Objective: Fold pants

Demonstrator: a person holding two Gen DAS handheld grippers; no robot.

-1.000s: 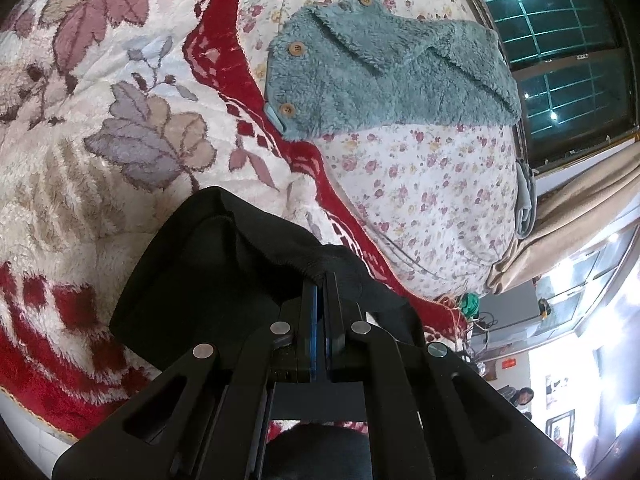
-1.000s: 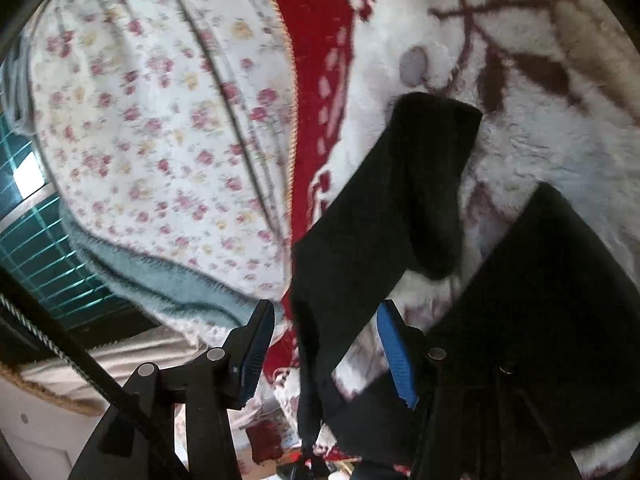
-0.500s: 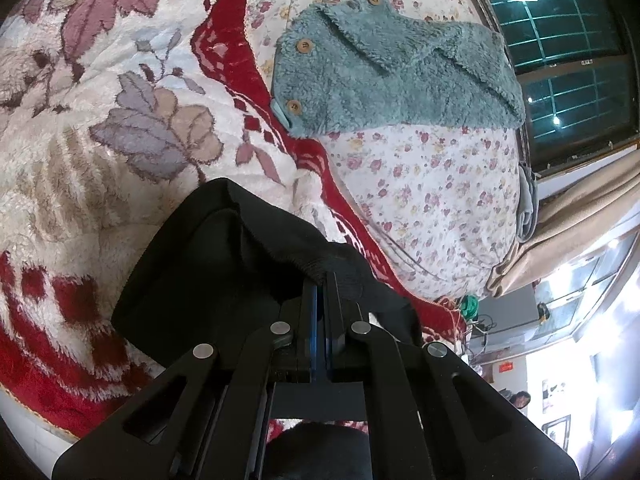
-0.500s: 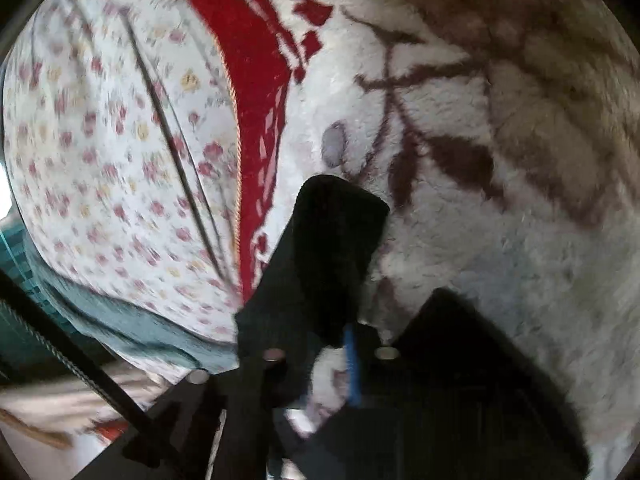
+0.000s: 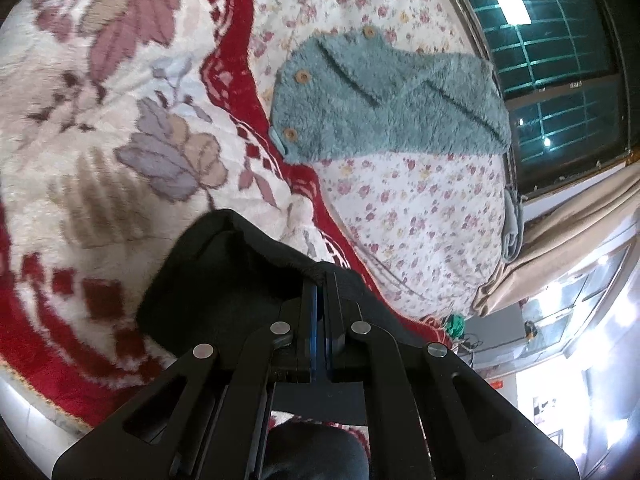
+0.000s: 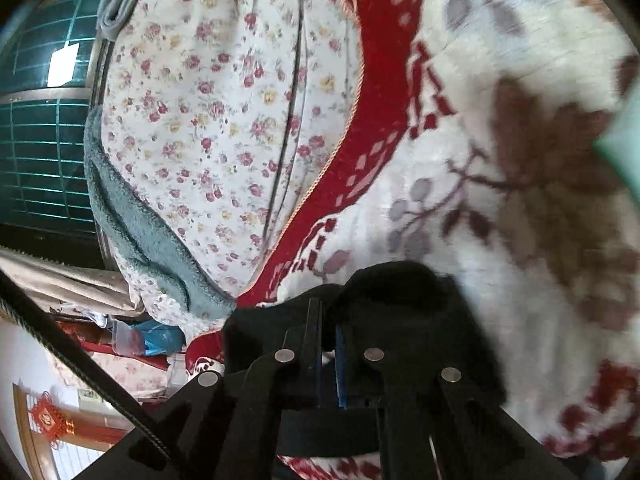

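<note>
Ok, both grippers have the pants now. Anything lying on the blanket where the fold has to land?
Nothing visible. Both the left gripper and right gripper are shut on the black pants, and the blanket ahead is bare. The teal fleece lies farther off on the floral quilt.

Your left gripper (image 5: 319, 280) points forward and somewhat downward, its two black fingers pressed together with only a thin blue sliver of pad showing, clamped on black fabric. Your right gripper (image 6: 329, 312) also tilts downward, its jaws drawn nearly together, pinching dark cloth between the blue pads (image 6: 341, 360).
</note>
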